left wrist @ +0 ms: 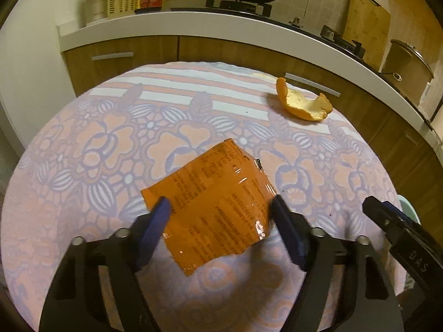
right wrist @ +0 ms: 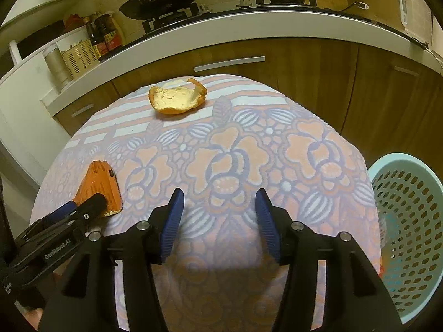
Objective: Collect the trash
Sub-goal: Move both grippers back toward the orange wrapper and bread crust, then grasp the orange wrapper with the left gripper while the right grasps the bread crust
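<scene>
Two bits left on our bench (right wrist: 277, 105): left gripper (left wrist: 218, 207) straddles the orange wrapper (left wrist: 213, 199), pads seemingly touching its edges; right gripper (right wrist: 218, 196) spread, empty, peel (right wrist: 177, 101) beyond, basket (right wrist: 409, 221) beside.

The left claw (right wrist: 91, 203) covers the near end of the orange wrapper (right wrist: 101, 182); the picture's right edge cuts off the basket (right wrist: 409, 221) beside the desk (right wrist: 249, 149).

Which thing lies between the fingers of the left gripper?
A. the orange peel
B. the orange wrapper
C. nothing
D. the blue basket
B: in the left wrist view the orange wrapper sits between the fingers of the left gripper, while the orange peel lies far off near the table's far edge.
</scene>
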Tool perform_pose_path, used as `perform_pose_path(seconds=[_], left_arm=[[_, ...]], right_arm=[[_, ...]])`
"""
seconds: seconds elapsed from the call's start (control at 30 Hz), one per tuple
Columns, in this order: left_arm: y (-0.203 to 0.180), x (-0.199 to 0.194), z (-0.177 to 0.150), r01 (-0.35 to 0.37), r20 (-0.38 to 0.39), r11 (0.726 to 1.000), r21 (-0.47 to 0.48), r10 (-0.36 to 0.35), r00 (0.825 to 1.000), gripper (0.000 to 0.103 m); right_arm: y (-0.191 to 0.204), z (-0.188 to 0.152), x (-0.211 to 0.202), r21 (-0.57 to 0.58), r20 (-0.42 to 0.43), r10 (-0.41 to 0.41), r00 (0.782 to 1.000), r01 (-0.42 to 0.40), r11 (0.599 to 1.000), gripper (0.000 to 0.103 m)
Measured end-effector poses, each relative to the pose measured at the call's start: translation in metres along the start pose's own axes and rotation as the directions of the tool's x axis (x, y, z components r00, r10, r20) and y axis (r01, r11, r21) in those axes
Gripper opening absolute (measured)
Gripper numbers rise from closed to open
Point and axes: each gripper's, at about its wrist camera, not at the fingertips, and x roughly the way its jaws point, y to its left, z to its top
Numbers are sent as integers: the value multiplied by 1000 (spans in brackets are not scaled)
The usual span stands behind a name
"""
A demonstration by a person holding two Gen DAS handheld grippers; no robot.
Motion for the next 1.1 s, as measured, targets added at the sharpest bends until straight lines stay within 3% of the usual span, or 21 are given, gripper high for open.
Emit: perform_pose_path(seconds=[0.03,0.2,0.33,0.53,0.7,0.8,0.87,1.1], left_arm=[[-1,-1,0,0,4,1000,8,0,1000,53],[7,-3,0,9,11,1000,26,-10,1000,23],[17,-8,3,74,24,997,19,-75,997,11],[23,-17,21,118,31,993,19,-119,992,9],[27,-17,50,132,58,991,28,-134,989,9],[30,-7,66,133,73,991,24,-135,988,9],[33,2,74,131,77,991,16,-132,988,9],[42,27,78,149,89,989,-1,-148,985,9]], right_arm=[[0,0,0,1,0,1,1000,-1,1000,51],[1,0,0,-2,0,-9,1000,9,1000,51],[5,1,-1,-19,2,-21,1000,22,1000,51],[16,14,0,-42,-44,-5,999,3,999,51],[31,49,6,-45,-61,21,998,-24,999,63],[41,68,26,-30,-91,55,994,-58,998,67],[46,77,44,-21,-95,32,995,-34,999,83],[62,97,100,-8,-128,9,992,-10,1000,86]])
